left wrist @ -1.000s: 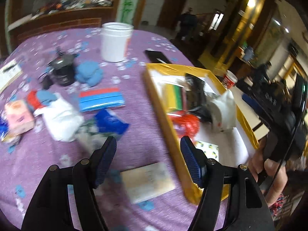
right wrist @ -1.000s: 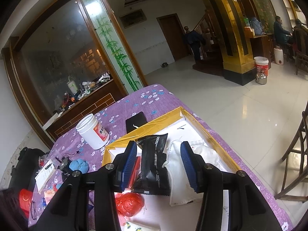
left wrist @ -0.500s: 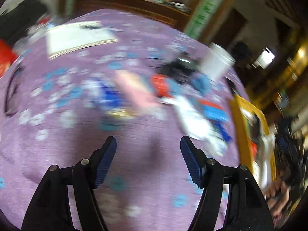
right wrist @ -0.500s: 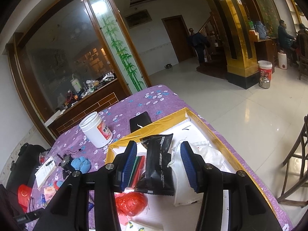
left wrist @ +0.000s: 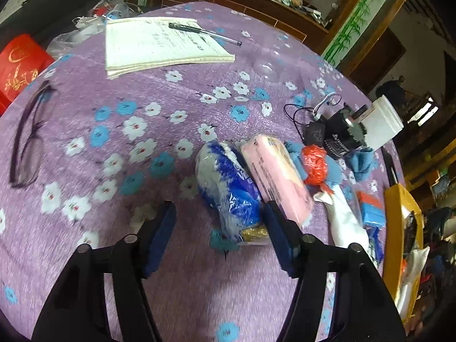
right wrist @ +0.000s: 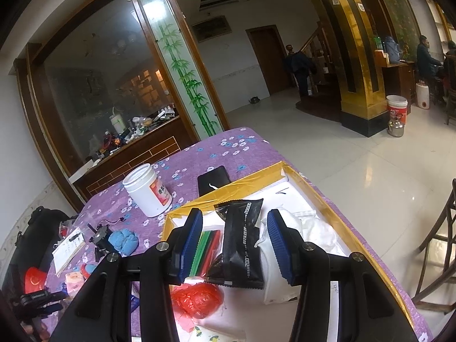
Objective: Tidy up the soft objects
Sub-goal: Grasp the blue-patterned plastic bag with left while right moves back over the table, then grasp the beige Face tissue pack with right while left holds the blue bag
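Step in hand: picking the next soft item off the purple tablecloth.

Left gripper: released, jaws just narrowing, nothing pressed; blue-and-white soft pack lying just inside the right pad, pink pack touching it beyond.

Right gripper: apart, idle above the yellow-rimmed tray, black pouch lying below.

Next, probably: centring on the blue pack, lowering, clenching, carrying to the tray.

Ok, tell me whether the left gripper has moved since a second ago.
Yes. The left gripper swung away from the yellow tray, now at the view's right edge, toward the blue packet; its jaws have just been closing, nothing gripped.
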`<state>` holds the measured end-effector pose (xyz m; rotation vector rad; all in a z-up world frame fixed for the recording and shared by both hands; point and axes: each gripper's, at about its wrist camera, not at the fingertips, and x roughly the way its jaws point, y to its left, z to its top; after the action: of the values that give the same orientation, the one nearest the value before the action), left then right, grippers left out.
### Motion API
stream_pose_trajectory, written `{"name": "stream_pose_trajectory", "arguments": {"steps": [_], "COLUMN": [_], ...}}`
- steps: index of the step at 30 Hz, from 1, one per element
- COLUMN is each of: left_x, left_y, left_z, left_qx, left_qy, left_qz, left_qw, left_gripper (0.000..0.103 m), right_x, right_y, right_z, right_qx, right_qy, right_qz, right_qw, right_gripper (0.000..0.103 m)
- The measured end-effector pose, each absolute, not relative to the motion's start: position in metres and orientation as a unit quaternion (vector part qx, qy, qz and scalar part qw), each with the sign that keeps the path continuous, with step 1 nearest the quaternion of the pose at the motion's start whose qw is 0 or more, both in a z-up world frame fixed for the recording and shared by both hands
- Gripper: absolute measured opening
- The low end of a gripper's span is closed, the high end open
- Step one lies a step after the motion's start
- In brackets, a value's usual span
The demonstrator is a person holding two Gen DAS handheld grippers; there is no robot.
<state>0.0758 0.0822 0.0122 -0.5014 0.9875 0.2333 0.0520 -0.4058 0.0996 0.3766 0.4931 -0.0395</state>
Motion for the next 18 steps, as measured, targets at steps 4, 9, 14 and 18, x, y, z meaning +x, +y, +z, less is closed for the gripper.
{"name": "stream_pose_trajectory", "arguments": {"steps": [4, 9, 14, 18], "left_x": [0.085, 0.084, 0.076, 0.067], "left_y": [0.077, 0.064, 0.062, 0.06], "left_z": [0.009, 0.014, 0.031, 0.047], "left_qx": [-0.222, -0.185, -0.176, -0.17], "left_qy": [0.446, 0.424, 0.388, 0.353], "left_qz": [0.091, 0.069, 0.055, 0.043], "left_qw": [0.862, 0.884, 0.903, 0.919], "left_gripper": [0.042, 0.03, 0.029, 0.029], "right_x": [0.051, 0.05, 0.054, 0.053], "right_y": [-0.403, -0.39, -0.356, -0.314], "right_z": [0.102, 0.104, 0.102, 0.095], "right_qx": [0.182, 0.166, 0.134, 0.106], "right_qy": [0.236, 0.234, 0.254, 0.308], "right_qz": [-0.008, 0.03, 0.134, 0.238], "right_qw": [0.954, 0.957, 0.948, 0.915], "right_gripper": [0.05, 0.053, 0.064, 0.065]}}
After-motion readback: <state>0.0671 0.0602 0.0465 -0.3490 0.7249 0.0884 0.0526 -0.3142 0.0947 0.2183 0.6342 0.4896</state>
